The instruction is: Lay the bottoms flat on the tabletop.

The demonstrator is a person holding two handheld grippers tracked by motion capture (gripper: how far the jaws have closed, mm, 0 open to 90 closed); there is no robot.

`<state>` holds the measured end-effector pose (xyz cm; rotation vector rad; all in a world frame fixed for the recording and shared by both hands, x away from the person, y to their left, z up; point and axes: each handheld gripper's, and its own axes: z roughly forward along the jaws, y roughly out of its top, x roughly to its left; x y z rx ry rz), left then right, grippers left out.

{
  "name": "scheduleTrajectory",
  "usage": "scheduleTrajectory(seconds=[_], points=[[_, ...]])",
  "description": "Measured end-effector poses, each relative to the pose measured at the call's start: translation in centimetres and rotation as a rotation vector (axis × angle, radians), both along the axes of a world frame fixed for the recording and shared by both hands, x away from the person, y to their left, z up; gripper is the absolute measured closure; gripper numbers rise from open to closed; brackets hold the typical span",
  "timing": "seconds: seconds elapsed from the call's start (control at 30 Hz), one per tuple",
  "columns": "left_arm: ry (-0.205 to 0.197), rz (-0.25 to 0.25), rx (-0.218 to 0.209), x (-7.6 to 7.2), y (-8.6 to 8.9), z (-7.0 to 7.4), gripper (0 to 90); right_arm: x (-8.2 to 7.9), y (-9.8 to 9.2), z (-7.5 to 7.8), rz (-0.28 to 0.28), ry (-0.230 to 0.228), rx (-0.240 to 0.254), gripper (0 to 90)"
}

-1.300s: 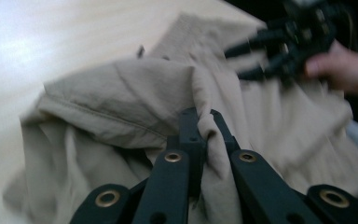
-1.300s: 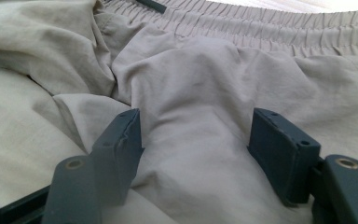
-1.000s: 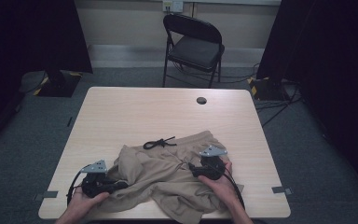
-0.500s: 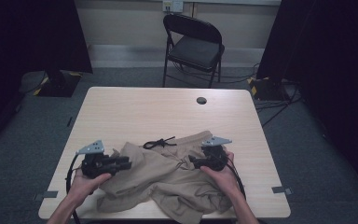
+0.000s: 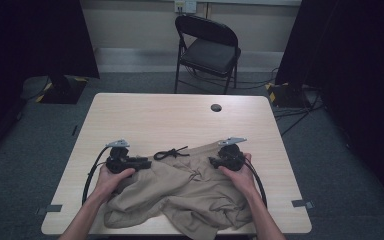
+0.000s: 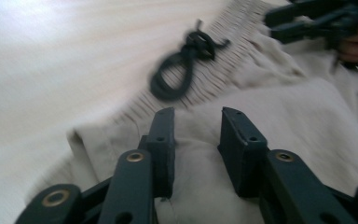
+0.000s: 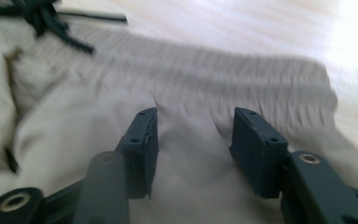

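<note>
Left tool [image 6: 196, 140] open, cloth lying loose between the jaws; right tool [image 7: 193, 144] also open, jaws just closing over the waistband [image 7: 223, 79]. Better to pinch both ends of the waistband firmly before pulling the shorts [image 5: 180, 195] flat on the desk [image 5: 160, 120]. Hard to judge: blurred cord [image 6: 182, 65], crumpled legs overhanging the near edge.

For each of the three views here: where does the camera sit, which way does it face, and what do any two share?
High view: above the person's side, looking forward and down on the table; both forearms, left gripper, right gripper.
Left gripper view: rides the left gripper, facing beige shorts and black drawstring; jaws apart.
Right gripper view: rides the right gripper, facing the waistband; jaws apart.
Shared: shorts and drawstring appear in all three.
</note>
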<state>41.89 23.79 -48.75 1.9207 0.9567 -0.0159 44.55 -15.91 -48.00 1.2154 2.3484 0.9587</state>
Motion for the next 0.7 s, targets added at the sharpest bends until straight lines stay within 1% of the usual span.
scheduleTrajectory(seconds=[0.07, 0.13, 0.2, 0.23, 0.27, 0.33, 0.37, 0.4, 0.47, 0.57, 0.63, 0.7], points=[[-0.015, -0.03, 0.032, -1.4, 0.4, 0.1, 67.0, -0.5, -0.4, -0.3, -0.009, 0.002, -0.007, 45.3], [-0.023, -0.044, 0.05, -2.6, 0.9, 0.3, 66.9, -1.1, -0.8, -0.8, -0.021, 0.006, -0.019, 43.4], [-0.032, -0.044, 0.055, -3.7, 1.5, 0.4, 66.6, -1.8, -1.2, -0.9, -0.03, -0.009, -0.013, 43.3], [-0.016, -0.049, 0.081, -4.2, 1.7, 0.2, 66.7, -2.2, -1.4, -0.9, -0.036, -0.008, -0.017, 43.3], [-0.018, -0.053, 0.11, -4.7, 1.8, 0.0, 67.2, -2.6, -1.6, -1.0, -0.032, -0.015, -0.016, 43.2], [-0.007, -0.066, 0.137, -5.3, 2.0, -0.8, 67.5, -3.3, -1.8, -1.0, -0.031, -0.022, -0.012, 43.1], [-0.011, -0.052, 0.108, -5.6, 2.3, -1.1, 68.0, -3.6, -2.0, -1.1, -0.033, -0.025, -0.011, 43.1], [-0.002, -0.048, 0.094, -5.6, 2.5, -1.1, 68.1, -4.0, -2.2, -1.1, -0.031, -0.028, -0.009, 43.1], [-0.008, -0.034, 0.102, -5.5, 2.7, -1.1, 68.4, -4.5, -2.5, -1.1, -0.038, -0.028, -0.006, 43.2], [-0.004, -0.011, 0.085, -5.1, 3.0, -1.2, 68.4, -5.5, -2.6, -1.0, -0.058, -0.019, -0.021, 43.1], [-0.002, -0.009, 0.087, -5.2, 2.8, -1.2, 68.0, -6.2, -2.8, -0.9, -0.058, -0.012, -0.023, 43.0], [0.015, -0.026, 0.083, -5.3, 2.8, -1.1, 65.9, -6.8, -3.0, -0.9, -0.051, -0.012, -0.023, 43.0]])
